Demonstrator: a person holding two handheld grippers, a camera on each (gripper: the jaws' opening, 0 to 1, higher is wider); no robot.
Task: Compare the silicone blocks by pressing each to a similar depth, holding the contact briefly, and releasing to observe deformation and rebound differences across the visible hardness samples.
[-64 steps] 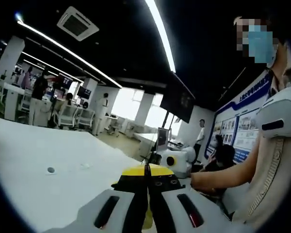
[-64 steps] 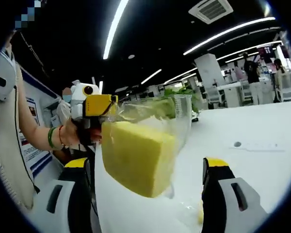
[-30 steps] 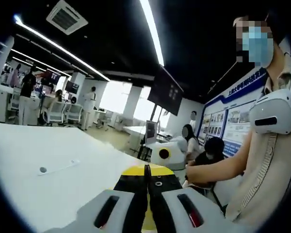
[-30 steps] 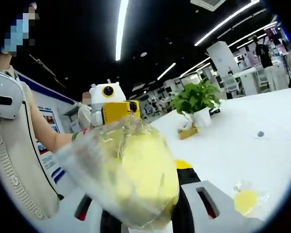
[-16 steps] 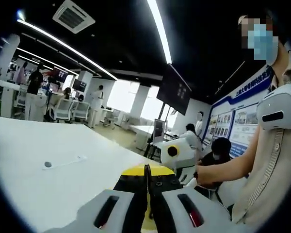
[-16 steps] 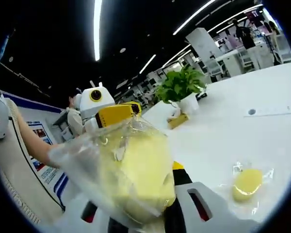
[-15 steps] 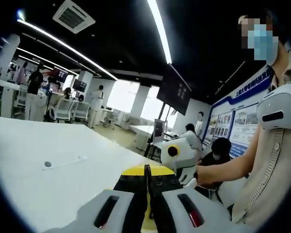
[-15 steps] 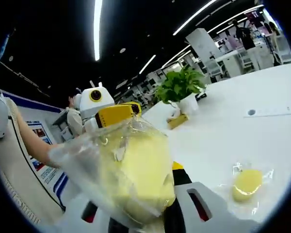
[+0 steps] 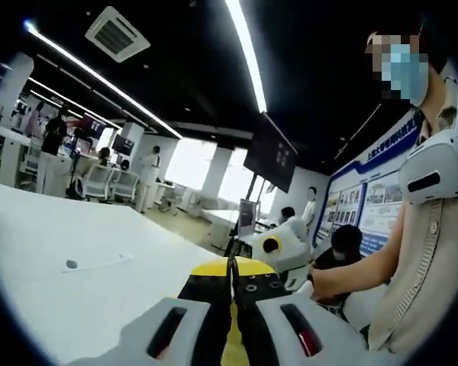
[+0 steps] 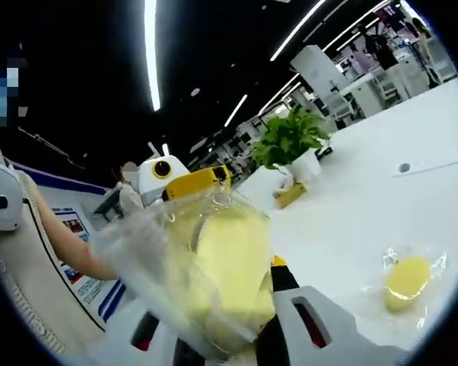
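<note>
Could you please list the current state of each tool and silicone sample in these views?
left tool: shut on the bag's edge
right tool: shut, squeezing the bagged yellow block
bagged yellow block: held up, compressed
small yellow sample: bagged, lying on the white table, untouched

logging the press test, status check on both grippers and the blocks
Right gripper shut on bagged yellow block, squeezing it. Left gripper shut on the bag's edge. Second bagged yellow sample lies on the white table. Nothing in the way.

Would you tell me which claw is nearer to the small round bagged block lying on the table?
Right. The right claw, shut on the bagged yellow block, is held over the table beside the small block. The left claw grips that bag's far edge, farther off.
</note>
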